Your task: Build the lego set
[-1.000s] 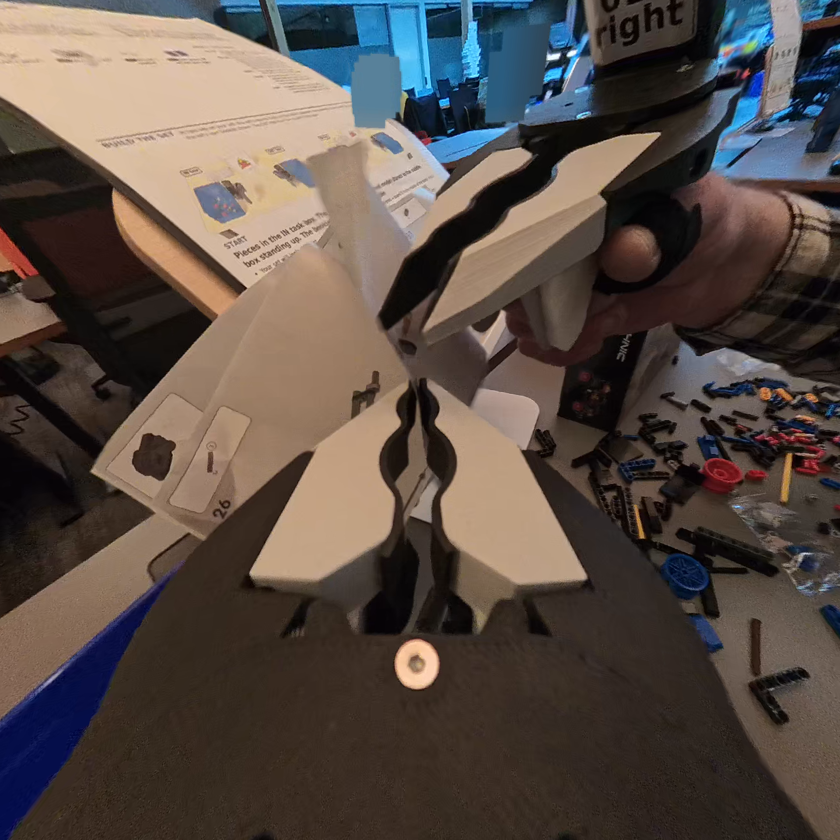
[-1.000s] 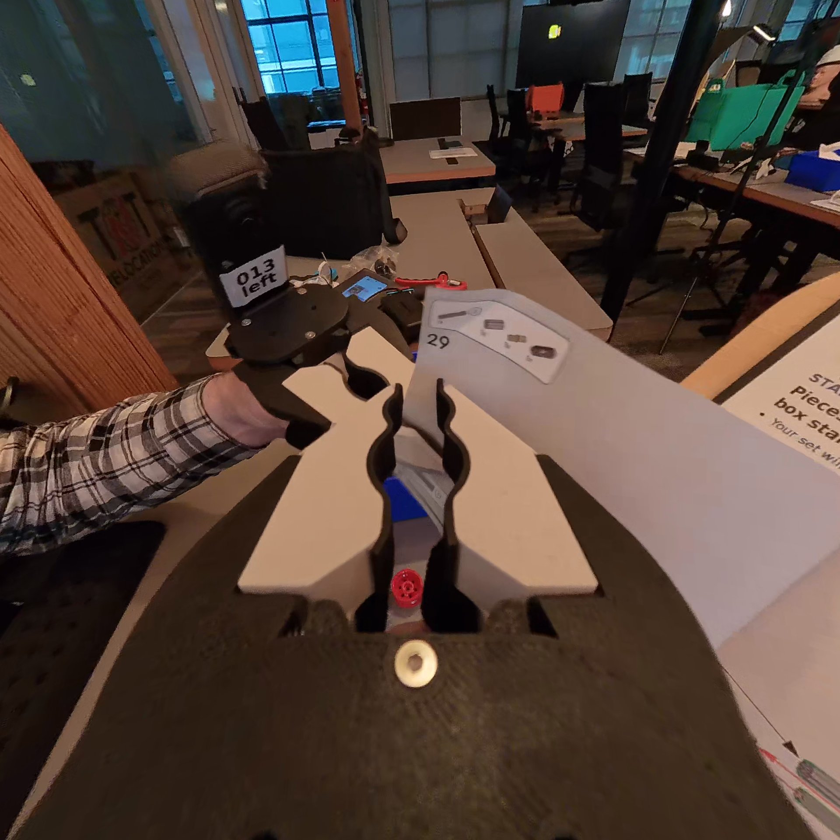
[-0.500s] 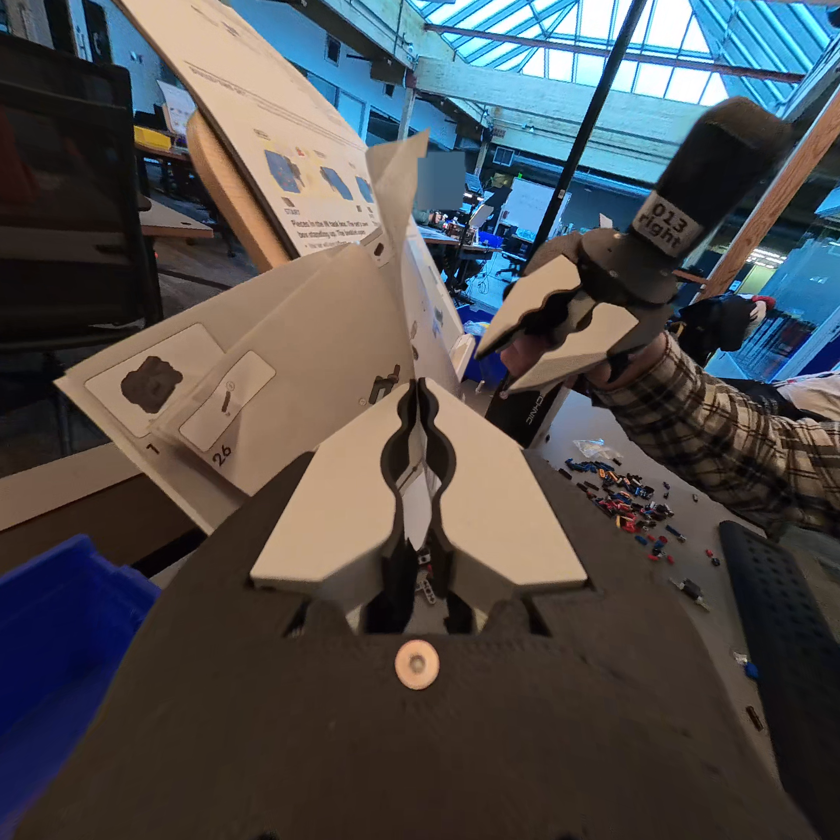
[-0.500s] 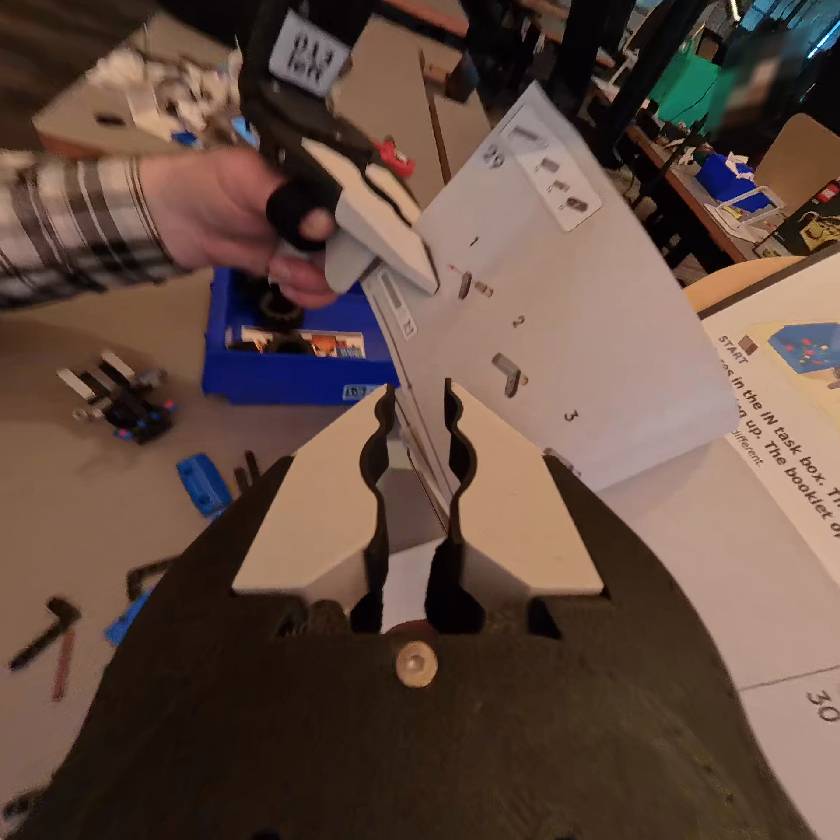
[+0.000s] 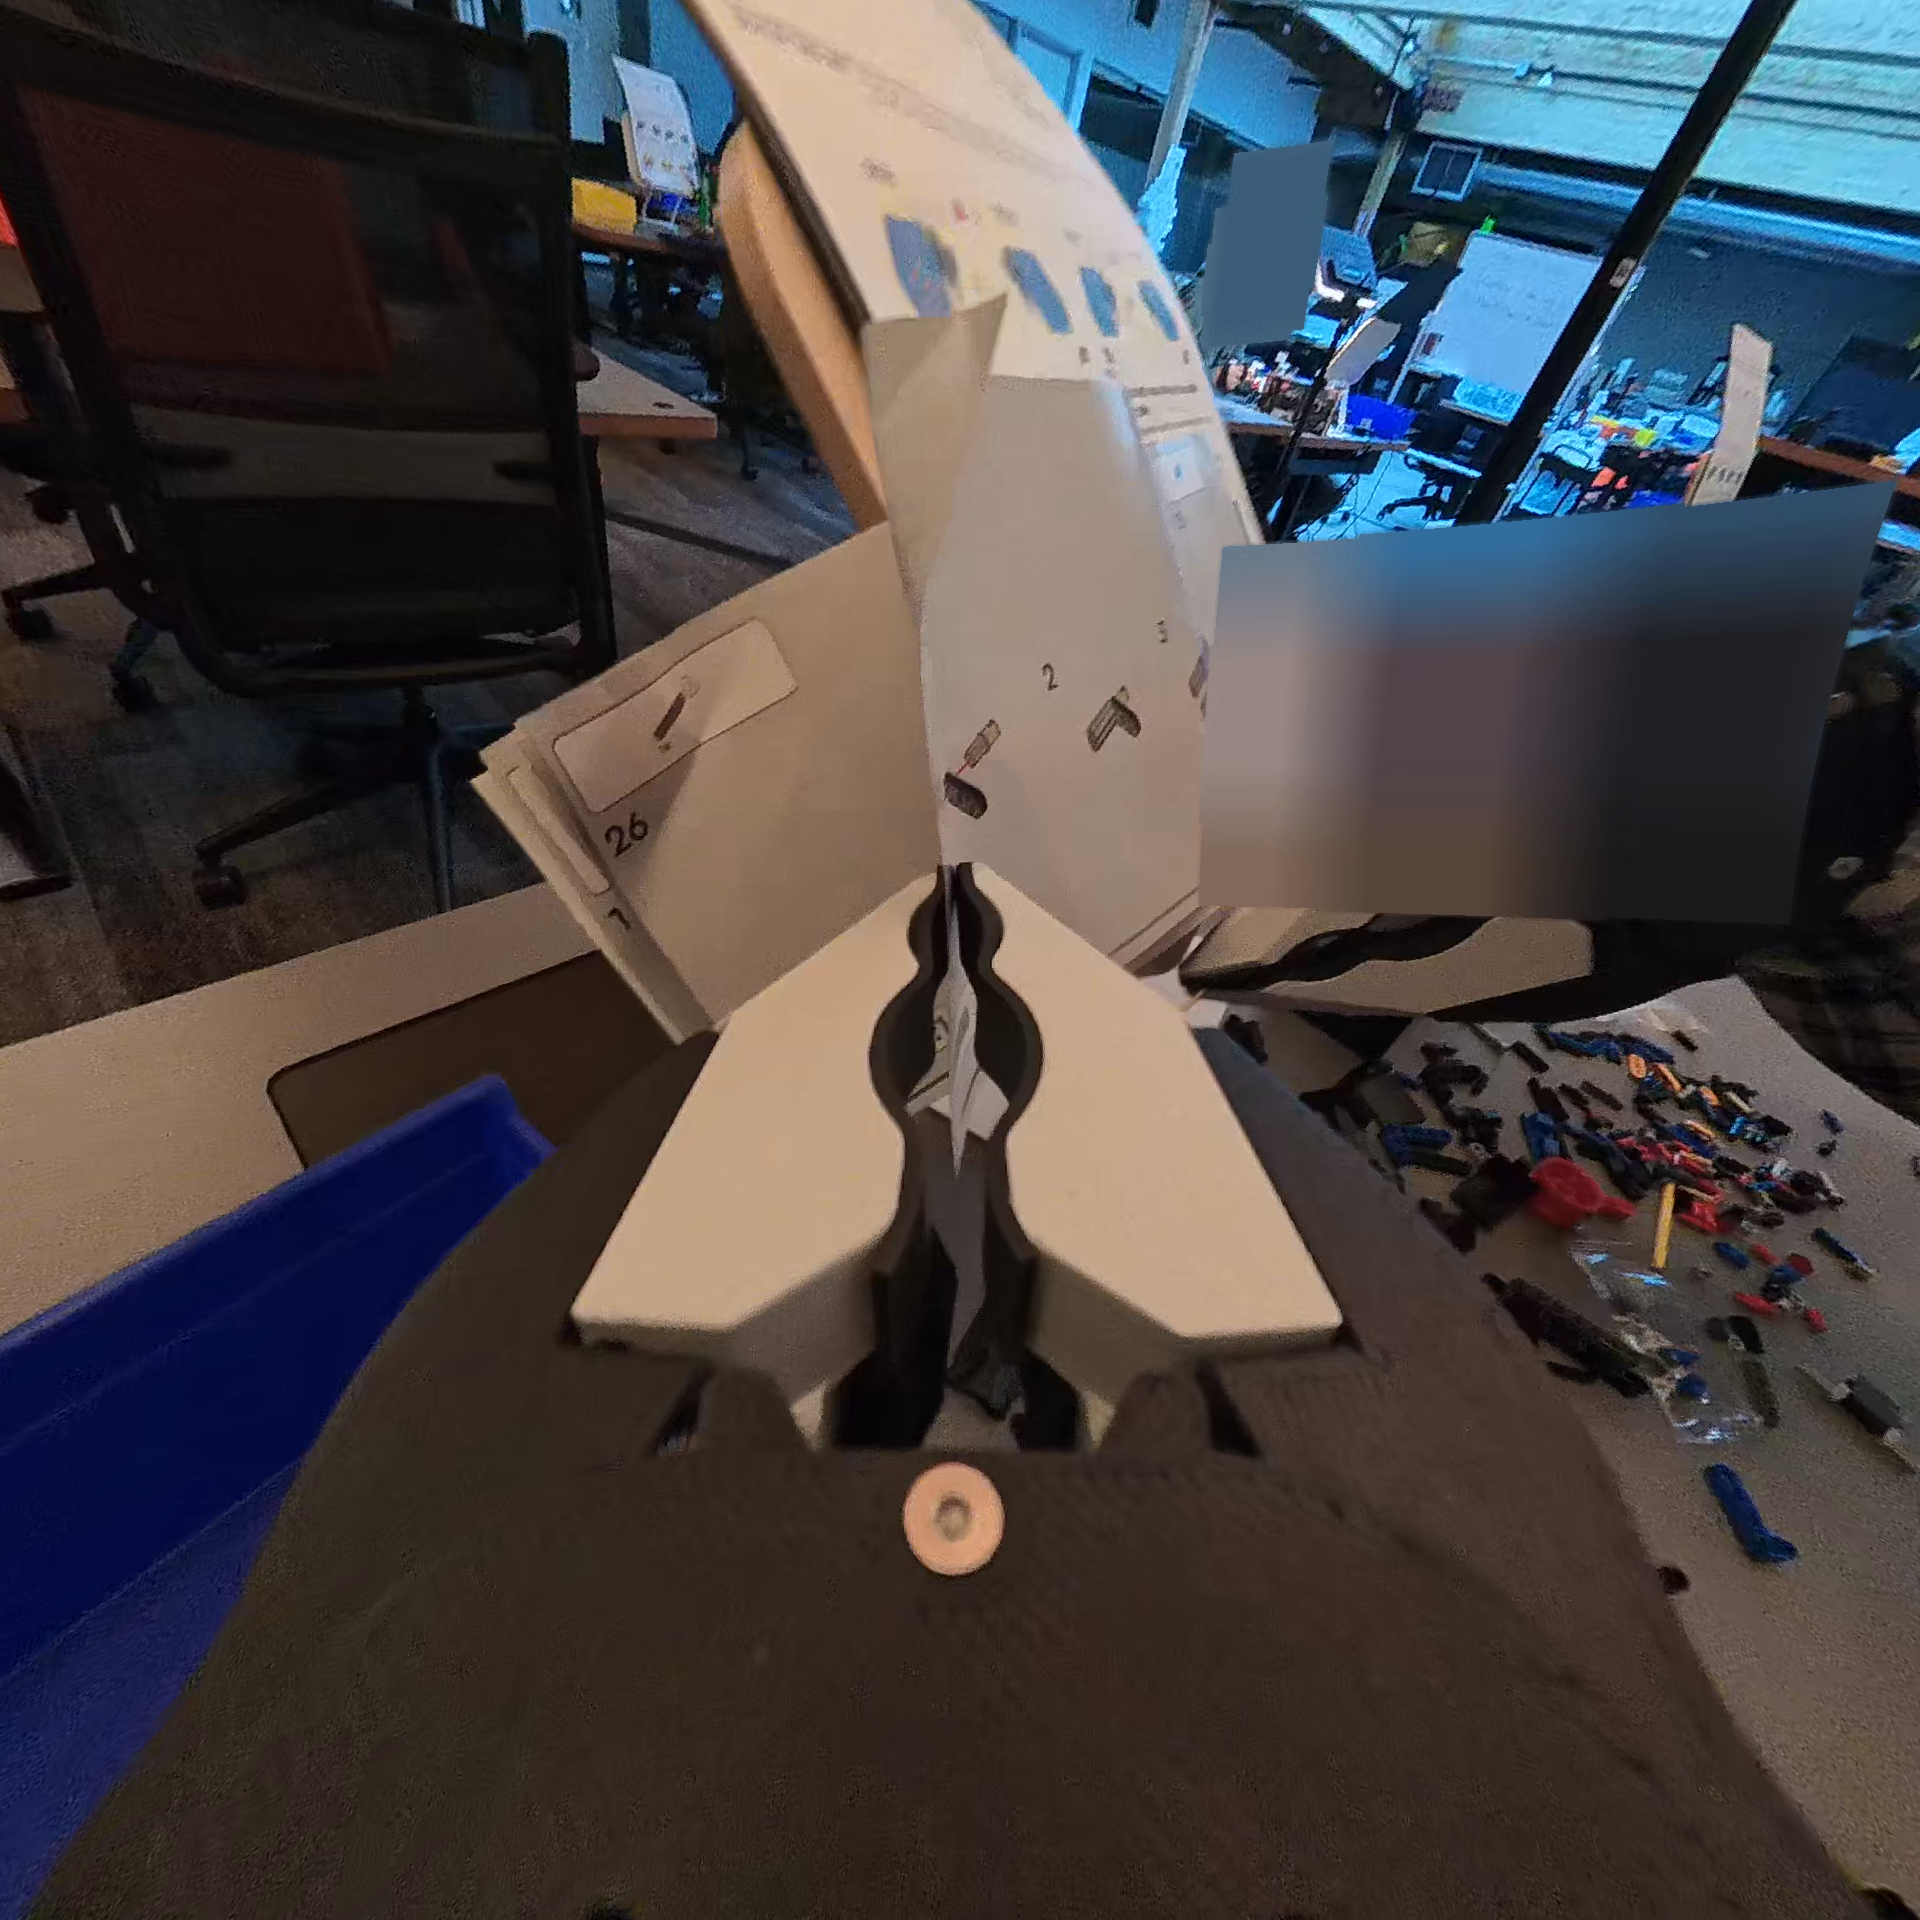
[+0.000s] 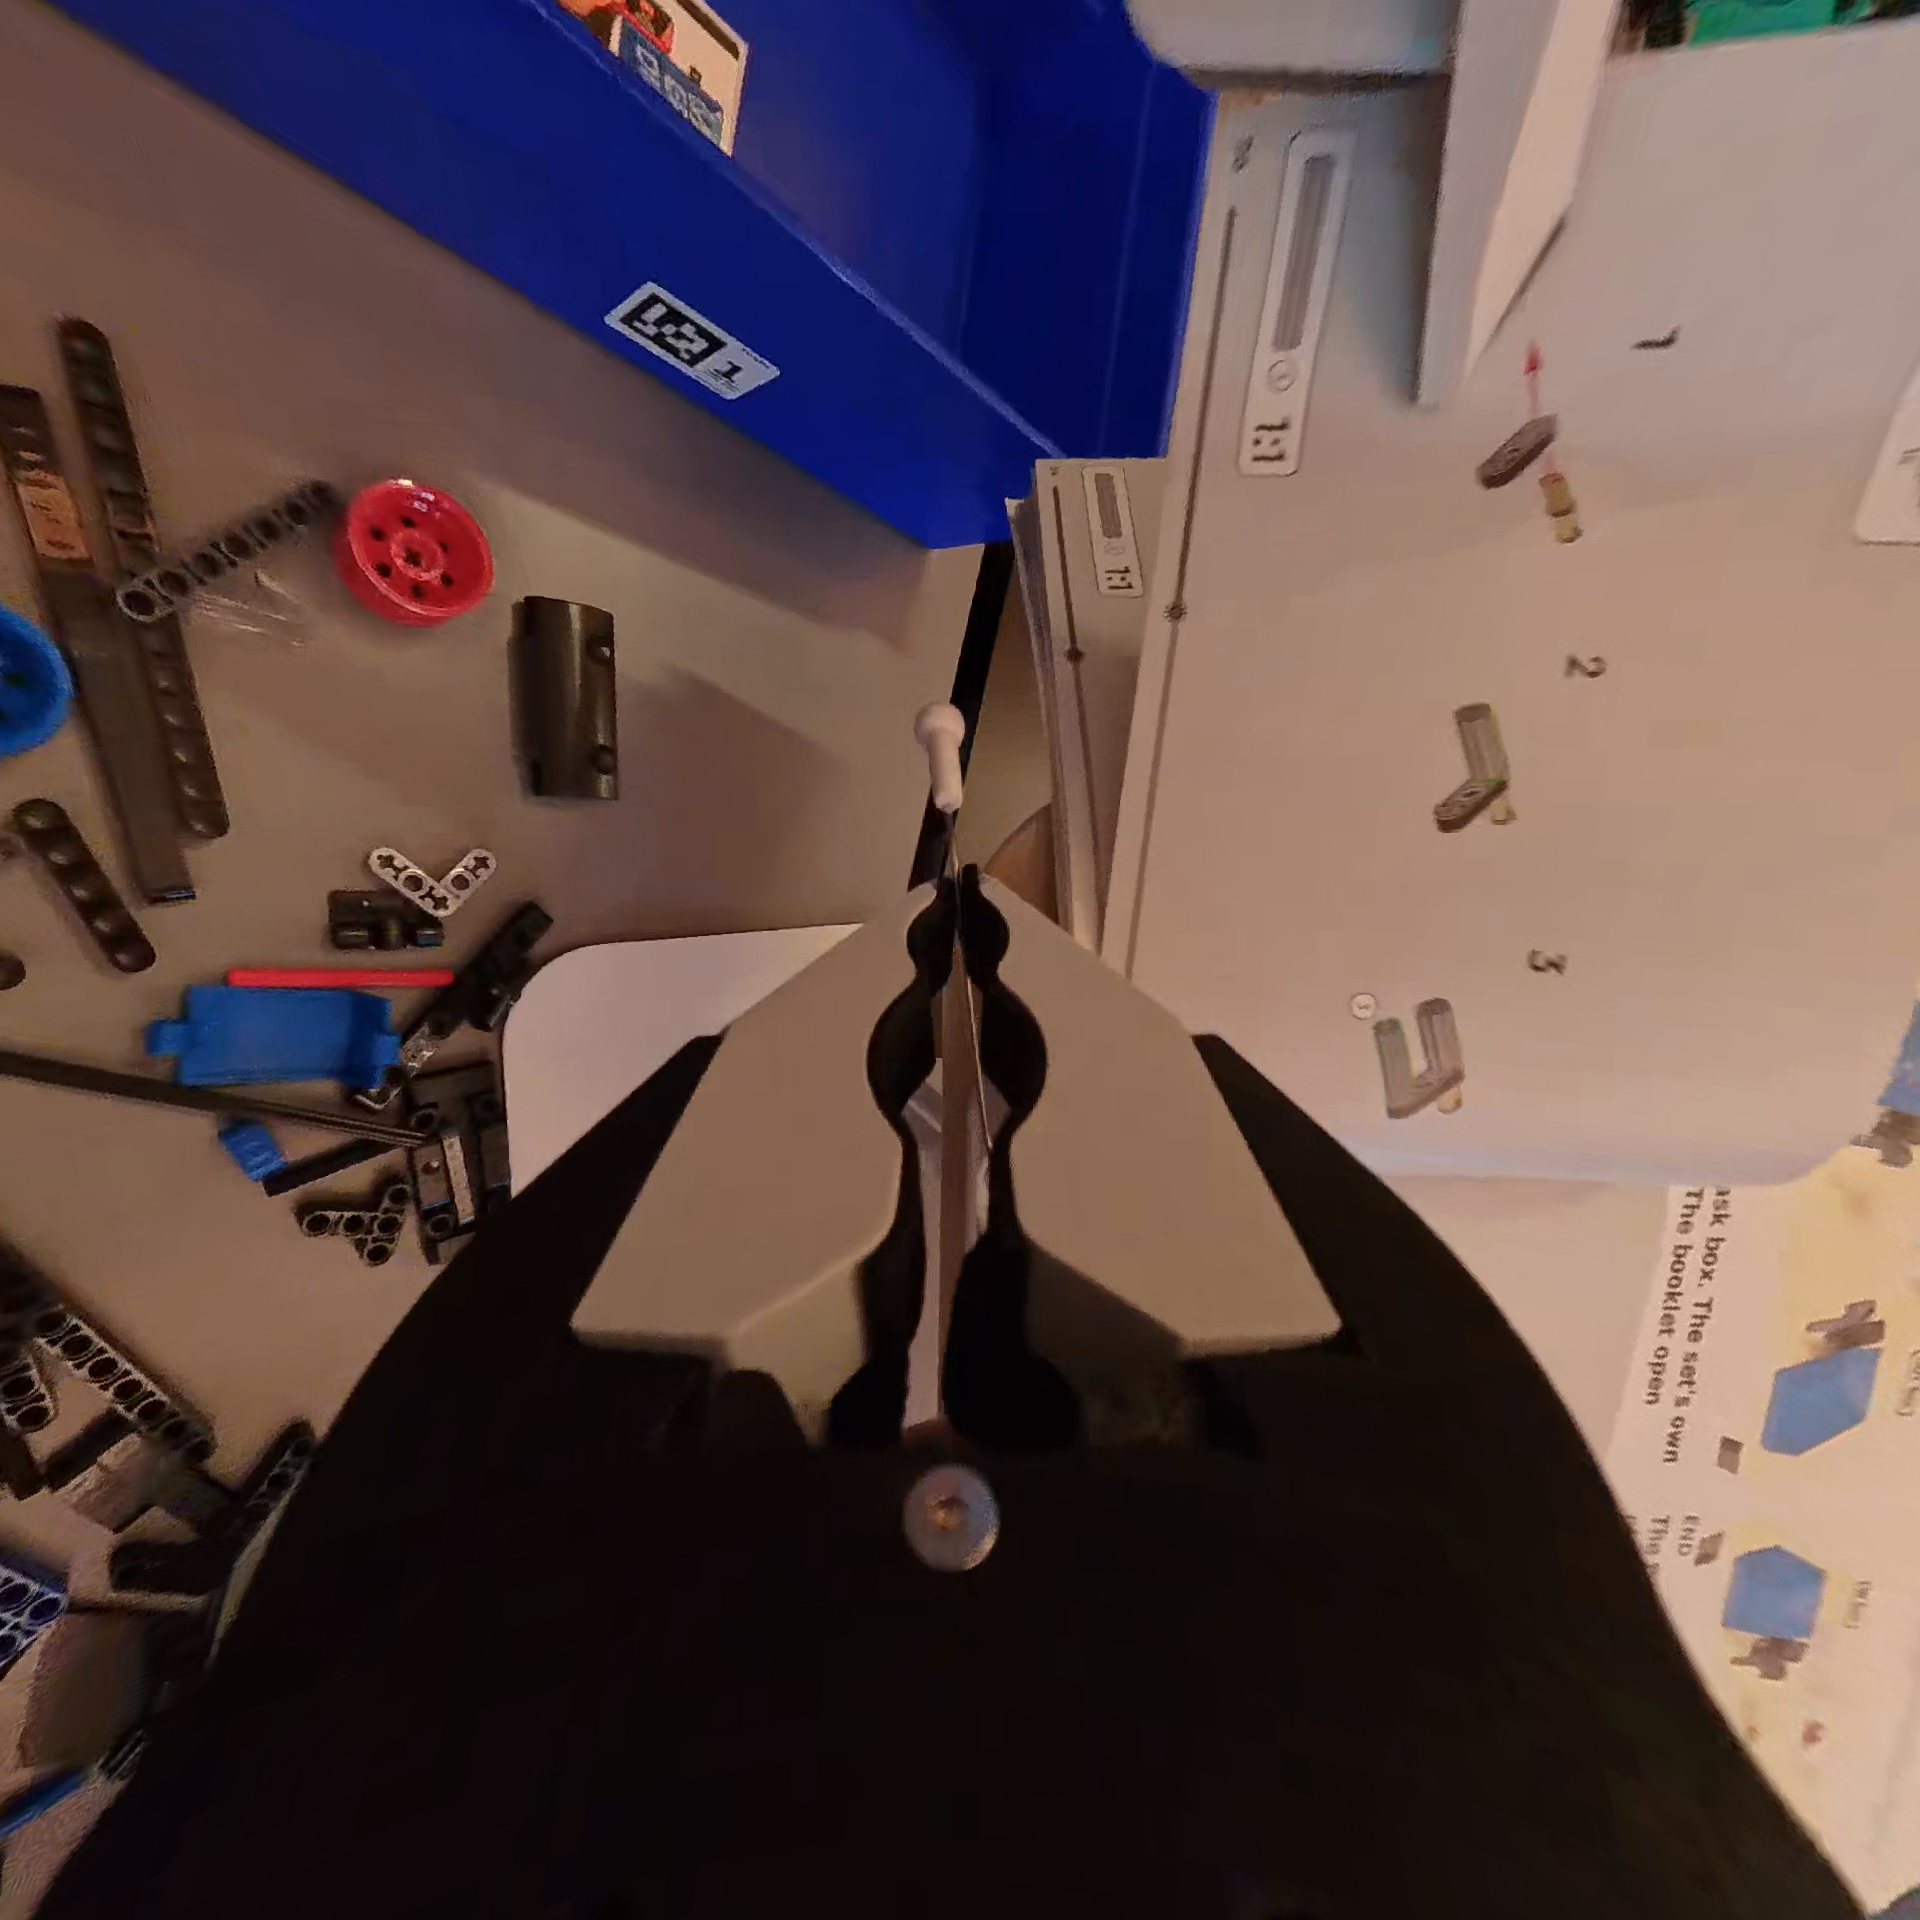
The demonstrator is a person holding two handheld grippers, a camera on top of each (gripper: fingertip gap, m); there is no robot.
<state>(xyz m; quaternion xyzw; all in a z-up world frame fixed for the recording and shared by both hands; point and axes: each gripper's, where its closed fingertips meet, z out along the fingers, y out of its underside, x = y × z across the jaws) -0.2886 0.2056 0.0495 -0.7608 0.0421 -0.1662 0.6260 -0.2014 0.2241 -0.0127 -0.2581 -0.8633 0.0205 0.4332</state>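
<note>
Build barely begun, by my reading. Loose lego pieces [image 5: 1621, 1174] lie scattered over the grey table [image 5: 1766, 1621] on the right in my left view; in my right view the same sort of scatter sits on the left: a red wheel [image 6: 416, 551], a black cylinder piece [image 6: 566, 712], a blue plate [image 6: 275, 1034], long black beams [image 6: 125, 613]. No assembled model shows in either view. I am handling the instruction booklet [image 5: 790, 790], not parts.

My left gripper [image 5: 954, 883] is closed on a page edge; paper runs down the slot between my fingers. The booklet stands fanned open just beyond my tips, pages splayed left and right. A blue bin [image 5: 187, 1382] sits near on the left.

My right gripper [image 6: 956, 883] points down at the table, pinched shut on a thin sheet seen edge-on between the jaws. The open booklet pages lie to the right, the bin's blue wall at the far side. A printed task sheet [image 6: 1766, 1455] lies flat under the booklet, near right.

Judgement: finding the page comes first; picking and joining pieces is all left.
</note>
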